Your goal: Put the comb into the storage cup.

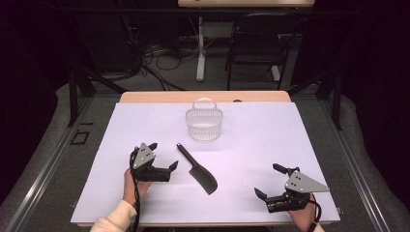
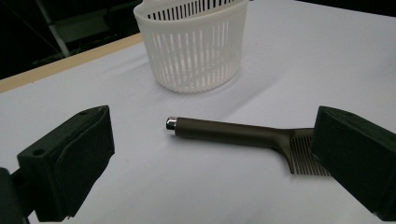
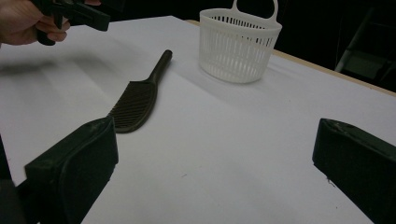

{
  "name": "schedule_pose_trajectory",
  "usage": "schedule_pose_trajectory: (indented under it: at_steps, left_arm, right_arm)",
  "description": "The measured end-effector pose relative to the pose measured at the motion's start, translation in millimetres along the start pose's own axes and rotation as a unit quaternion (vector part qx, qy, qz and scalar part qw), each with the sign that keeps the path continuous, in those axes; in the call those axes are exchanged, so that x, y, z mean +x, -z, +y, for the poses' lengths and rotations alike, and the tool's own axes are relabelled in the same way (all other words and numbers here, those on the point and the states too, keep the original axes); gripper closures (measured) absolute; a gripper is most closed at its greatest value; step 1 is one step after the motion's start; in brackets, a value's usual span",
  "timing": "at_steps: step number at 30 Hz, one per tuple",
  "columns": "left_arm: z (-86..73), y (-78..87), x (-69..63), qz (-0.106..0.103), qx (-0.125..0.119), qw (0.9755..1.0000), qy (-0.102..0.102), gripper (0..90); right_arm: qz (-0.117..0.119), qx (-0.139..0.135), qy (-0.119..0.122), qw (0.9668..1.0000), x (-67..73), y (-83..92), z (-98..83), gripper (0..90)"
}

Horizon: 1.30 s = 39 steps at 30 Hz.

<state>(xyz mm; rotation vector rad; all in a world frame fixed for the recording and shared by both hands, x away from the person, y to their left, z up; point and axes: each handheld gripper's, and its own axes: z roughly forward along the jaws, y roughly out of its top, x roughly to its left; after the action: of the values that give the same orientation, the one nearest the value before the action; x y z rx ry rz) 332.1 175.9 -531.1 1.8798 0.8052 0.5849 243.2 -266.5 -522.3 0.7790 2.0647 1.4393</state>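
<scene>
Flat on the white-topped table (image 1: 251, 145), near its middle: a dark brown, matte spatula-like tool (image 1: 198, 169) with a rounded rod handle ending in a small shiny metal cap, and a broad flat blade ribbed with fine parallel grooves. Beyond it, toward the far edge, well apart: a white plastic basket (image 1: 204, 123), oval, with thin vertical slats around the wall and a loop handle rising from the rim. Along the table's far side, a strip of pale wood edge. Just left of the tool's handle, the left gripper (image 1: 162, 155), held in a hand (image 1: 130, 186), with black, blocky, matte fingers (image 2: 70, 158) spread wide and gripping nothing; in the left gripper view, the handle lying across the gap and the ribbed blade partly behind the right-side finger. At the near right corner, well apart from the tool, the right gripper (image 1: 267, 180), likewise spread wide with nothing between its fingers (image 3: 74, 172). No readable writing, brand or label anywhere.
</scene>
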Motion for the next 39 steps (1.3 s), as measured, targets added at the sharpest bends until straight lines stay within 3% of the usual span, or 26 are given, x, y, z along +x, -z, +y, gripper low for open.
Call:
schedule_pose_trajectory:
  at_steps: [14, 24, 29, 34, 39]
  left_arm:
    - [5.6, -23.0, 7.6, -0.001, 0.028, 0.9996, 0.002, 0.0]
    - [12.0, -41.0, 17.0, -0.002, 0.062, 0.9980, 0.011, 0.5]
    - [15.9, -46.6, 17.2, -0.002, 0.064, 0.9979, 0.008, 1.8]
    - [20.2, -52.1, 18.0, 0.000, 0.064, 0.9979, 0.003, 6.2]
    - [23.6, -59.4, 19.0, -0.008, 0.069, 0.9976, 0.003, 17.7]
  right_arm:
    - [0.004, 0.001, 0.001, 1.0000, 0.4, -0.2, 0.1, 0.0]
    - [0.011, 0.006, 0.001, 0.9999, 0.8, -3.6, 0.8, 0.0]
    - [0.013, 0.006, -0.001, 0.9999, 0.6, -4.7, 0.2, 0.0]
    - [0.013, 0.009, -0.001, 0.9999, 0.2, -5.2, -0.3, 0.0]
    - [0.013, 0.010, 0.000, 0.9999, 0.0, -5.5, -0.4, 0.0]
